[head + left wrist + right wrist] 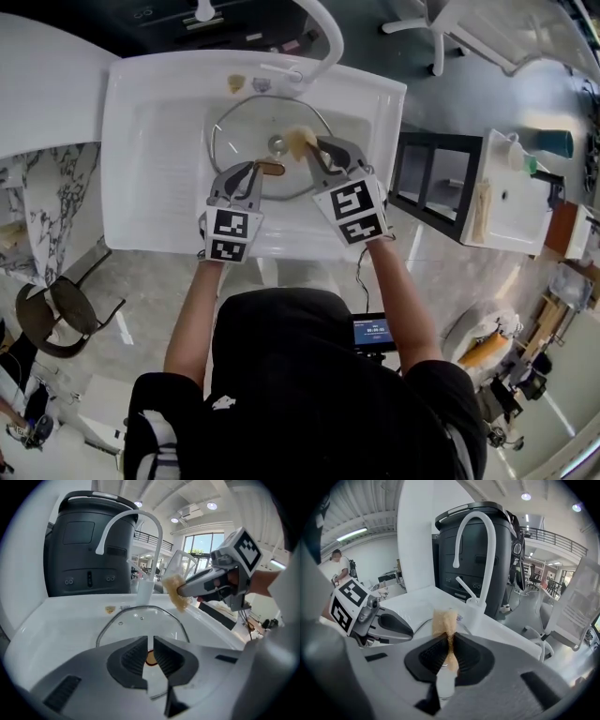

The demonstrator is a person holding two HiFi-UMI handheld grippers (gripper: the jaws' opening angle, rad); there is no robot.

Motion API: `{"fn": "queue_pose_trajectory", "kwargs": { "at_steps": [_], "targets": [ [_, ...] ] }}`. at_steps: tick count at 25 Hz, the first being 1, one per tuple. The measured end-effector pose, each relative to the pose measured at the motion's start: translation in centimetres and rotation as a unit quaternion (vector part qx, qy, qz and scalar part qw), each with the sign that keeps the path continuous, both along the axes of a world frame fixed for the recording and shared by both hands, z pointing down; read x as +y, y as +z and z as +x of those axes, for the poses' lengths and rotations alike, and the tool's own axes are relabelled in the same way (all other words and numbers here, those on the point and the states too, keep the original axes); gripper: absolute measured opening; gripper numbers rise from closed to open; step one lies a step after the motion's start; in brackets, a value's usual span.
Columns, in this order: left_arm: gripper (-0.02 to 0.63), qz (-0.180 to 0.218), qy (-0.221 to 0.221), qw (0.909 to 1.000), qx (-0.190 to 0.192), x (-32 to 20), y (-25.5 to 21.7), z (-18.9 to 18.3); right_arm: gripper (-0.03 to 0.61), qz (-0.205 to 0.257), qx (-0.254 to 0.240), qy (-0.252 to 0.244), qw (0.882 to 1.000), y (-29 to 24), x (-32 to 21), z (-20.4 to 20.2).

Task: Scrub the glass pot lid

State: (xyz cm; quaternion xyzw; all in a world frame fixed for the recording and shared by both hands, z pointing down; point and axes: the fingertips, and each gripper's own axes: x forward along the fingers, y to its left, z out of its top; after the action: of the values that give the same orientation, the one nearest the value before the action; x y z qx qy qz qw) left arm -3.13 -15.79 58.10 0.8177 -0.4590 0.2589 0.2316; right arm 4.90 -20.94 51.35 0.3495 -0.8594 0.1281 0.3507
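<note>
Head view: the lid (246, 120) lies in the sink (141, 192), under the tips of the left gripper (259, 170) and right gripper (319, 146).

Left gripper view: jaws closed, empty, the lid just ahead.

Right gripper view: jaws pinch a sponge (444, 620).

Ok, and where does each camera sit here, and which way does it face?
Head view: on the person's head, looking steeply down into the sink; shows both forearms, torso, left gripper and right gripper.
Left gripper view: on the left gripper, looking along its shut jaws over the glass lid towards the faucet.
Right gripper view: on the right gripper, facing the faucet; its jaws clamp the sponge.
Shared: each gripper view shows the other gripper; all show the faucet.
</note>
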Motion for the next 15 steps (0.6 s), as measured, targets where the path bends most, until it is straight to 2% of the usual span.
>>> {"fn": "queue_pose_trajectory", "kwargs": {
  "at_steps": [3, 4, 6, 11, 15],
  "targets": [
    [0.013, -0.014, 0.020, 0.9996, -0.013, 0.4, 1.6, 0.5, 0.018, -0.005, 0.002, -0.002, 1.000, 0.7, 0.0, 0.1],
    [0.029, -0.017, 0.025, 0.9994, -0.015, 0.5, 1.9, 0.7, 0.018, -0.007, 0.002, -0.001, 1.000, 0.9, 0.0, 0.1],
    [0.105, -0.028, 0.031, 0.9991, -0.012, 0.6, 2.4, 0.9, 0.018, -0.010, 0.003, -0.001, 1.000, 1.3, 0.0, 0.1],
    [0.171, -0.032, 0.057, 0.9974, -0.030, 0.2, 3.5, 1.4, 0.018, -0.017, 0.006, -0.002, 1.000, 2.2, 0.1, 0.1],
    [0.178, -0.034, 0.067, 0.9965, -0.036, 0.0, 4.3, 2.0, 0.018, -0.019, 0.010, 0.000, 1.000, 2.7, 0.5, 0.3]
  ]
}}
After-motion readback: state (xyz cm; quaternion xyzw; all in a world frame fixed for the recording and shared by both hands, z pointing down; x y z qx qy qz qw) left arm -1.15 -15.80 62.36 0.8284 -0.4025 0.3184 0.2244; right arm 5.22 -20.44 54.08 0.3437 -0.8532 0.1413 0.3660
